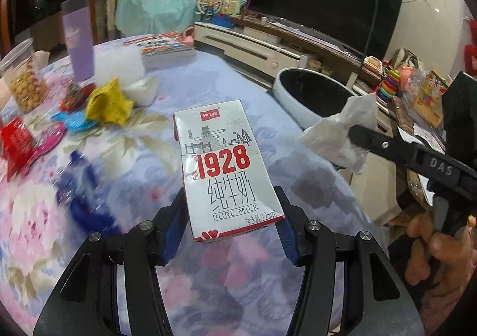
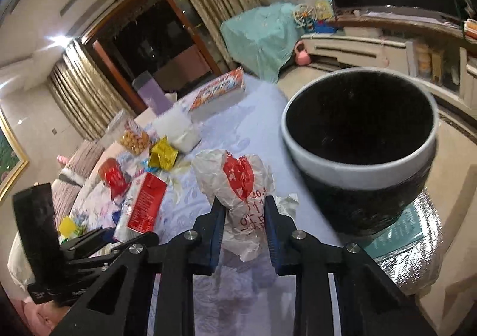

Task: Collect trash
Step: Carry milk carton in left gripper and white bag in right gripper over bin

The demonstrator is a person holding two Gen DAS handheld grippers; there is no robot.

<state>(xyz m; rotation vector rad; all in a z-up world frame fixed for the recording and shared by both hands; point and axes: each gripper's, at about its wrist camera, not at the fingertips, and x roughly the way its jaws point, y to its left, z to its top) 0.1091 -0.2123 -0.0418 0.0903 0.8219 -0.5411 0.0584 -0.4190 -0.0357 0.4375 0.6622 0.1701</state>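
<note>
Flowered cloth covered the table (image 1: 125, 157), with a television and a low cabinet behind it and a round bin (image 2: 360, 139) standing just past the table's edge. Both hands carried trash at once, presumably to save a trip. The left gripper (image 1: 232, 216) pinched a small milk carton (image 1: 222, 163) by its lower end, fingers pressed on its two sides, so the carton stood out over the cloth, lifted off it. The right gripper (image 2: 243, 216) squeezed a crumpled paper wrapper (image 2: 238, 186) with red print, held up close to the bin's open mouth, probably for dropping in first. More litter lay farther back on the cloth: a yellow foil wrapper (image 1: 108, 103), a red packet (image 1: 16, 139) and blue scraps beside it. A purple bottle (image 1: 77, 37) and a tub of snacks (image 1: 25, 79) stood nearby, likely not rubbish.
</note>
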